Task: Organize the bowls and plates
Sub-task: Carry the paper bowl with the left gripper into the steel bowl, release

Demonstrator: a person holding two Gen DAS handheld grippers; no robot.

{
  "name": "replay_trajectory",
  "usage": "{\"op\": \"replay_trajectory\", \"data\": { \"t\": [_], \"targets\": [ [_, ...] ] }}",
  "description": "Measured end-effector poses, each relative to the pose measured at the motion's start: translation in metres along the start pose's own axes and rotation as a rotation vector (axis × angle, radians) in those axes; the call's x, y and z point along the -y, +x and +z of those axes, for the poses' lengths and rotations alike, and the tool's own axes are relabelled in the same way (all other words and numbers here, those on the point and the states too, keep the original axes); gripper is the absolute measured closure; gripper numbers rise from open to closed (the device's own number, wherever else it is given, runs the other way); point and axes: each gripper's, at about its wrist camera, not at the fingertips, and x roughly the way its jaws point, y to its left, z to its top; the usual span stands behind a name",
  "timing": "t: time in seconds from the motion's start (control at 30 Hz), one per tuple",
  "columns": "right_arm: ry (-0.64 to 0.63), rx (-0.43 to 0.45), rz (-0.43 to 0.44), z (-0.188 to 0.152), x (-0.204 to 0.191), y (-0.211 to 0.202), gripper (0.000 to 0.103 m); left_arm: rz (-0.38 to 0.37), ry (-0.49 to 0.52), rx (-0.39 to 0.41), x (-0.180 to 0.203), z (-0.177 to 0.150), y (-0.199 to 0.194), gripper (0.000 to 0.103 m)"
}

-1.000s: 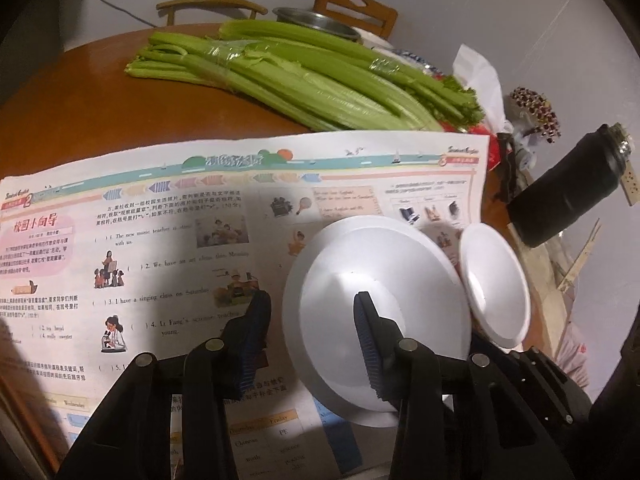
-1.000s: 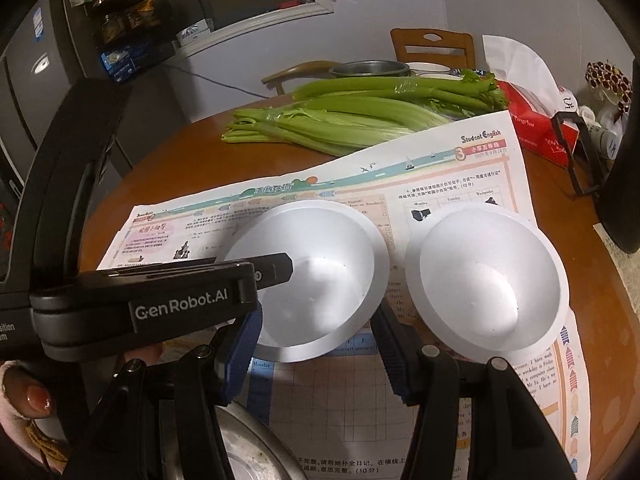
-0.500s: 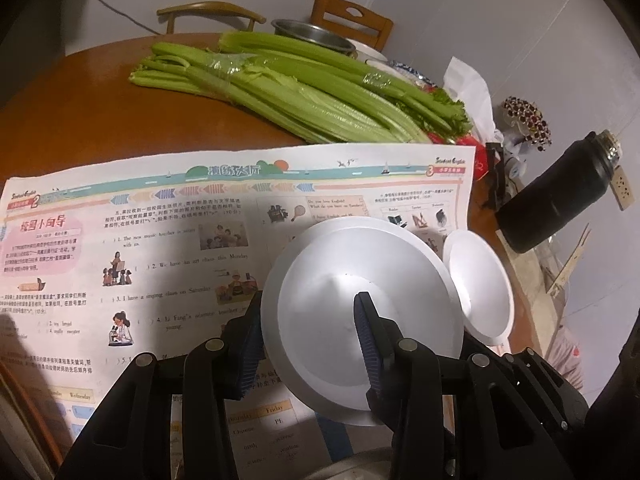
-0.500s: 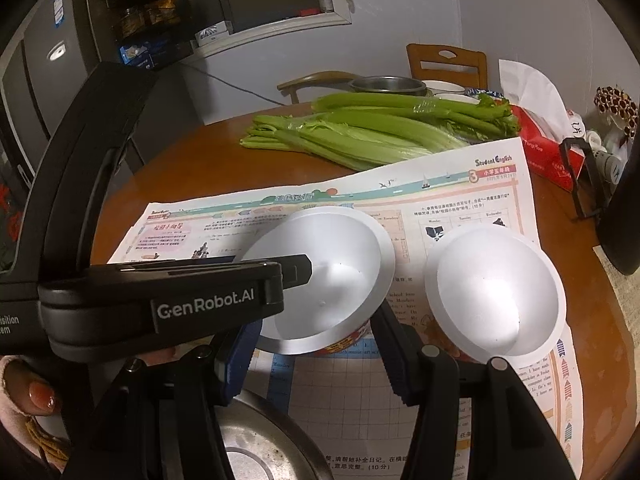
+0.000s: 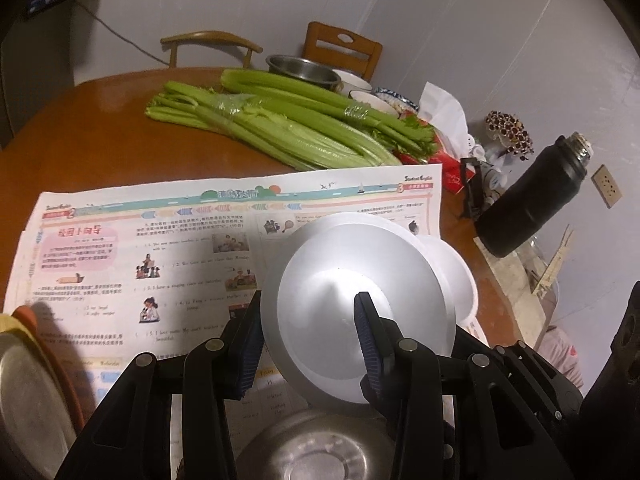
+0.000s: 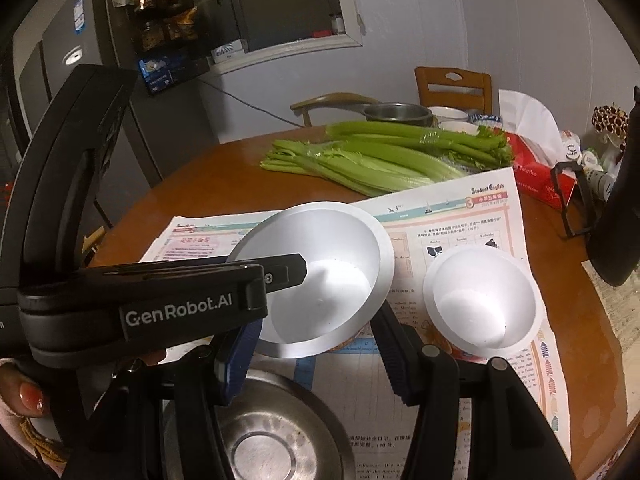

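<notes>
White bowl (image 5: 360, 288) number one was up off the newspaper (image 5: 168, 248), tilted toward the camera and pinched by the left gripper (image 5: 308, 340). One blue-padded finger sat inside the bowl against its wall, the other was outside past the rim, so the wall was clamped between them. From the right wrist view you could see the same bowl (image 6: 320, 276) hanging above the paper (image 6: 460, 216), with the black body of the left gripper (image 6: 160, 304) reaching in from the left side, "GenRobot.AI" printed on it.

Second white bowl (image 6: 480, 300) was sitting upright on the newspaper just to the right of the lifted one, not touching it as far as I could tell. In the left view it peeked out from behind the held bowl (image 5: 456, 272).

Right gripper (image 6: 316, 360) had its fingers spread wide with nothing between them, hovering low over a steel bowl (image 6: 280, 432) at the near edge of the table (image 6: 208, 184). That steel bowl also showed at the bottom of the left view (image 5: 316, 448).

Other stuff on the round wooden table: a big pile of celery (image 5: 280, 124) behind the newspaper, a metal pot (image 5: 300, 70) further back, a red tissue box (image 6: 536, 180) and a black thermos (image 5: 532, 204) off to the right.
</notes>
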Motion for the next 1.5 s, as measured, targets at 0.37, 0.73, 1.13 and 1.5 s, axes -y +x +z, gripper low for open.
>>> {"op": "replay_trajectory", "data": {
  "t": [0.37, 0.73, 1.13, 1.5],
  "targets": [
    [-0.028, 0.034, 0.011, -0.01, -0.016, -0.034, 0.047, 0.012, 0.014, 0.037, 0.008, -0.018, -0.037, 0.059],
    [-0.043, 0.021, 0.038, -0.034, -0.027, -0.055, 0.046, 0.022, 0.008, 0.033, 0.011, -0.051, -0.055, 0.059],
    [-0.045, -0.058, 0.065, -0.07, -0.032, -0.05, 0.046, 0.061, 0.007, -0.027, 0.004, -0.09, -0.044, 0.059],
    [-0.046, -0.114, 0.057, -0.089, -0.032, -0.038, 0.046, 0.079, 0.017, -0.078, -0.001, -0.103, -0.029, 0.059]
  ]
}}
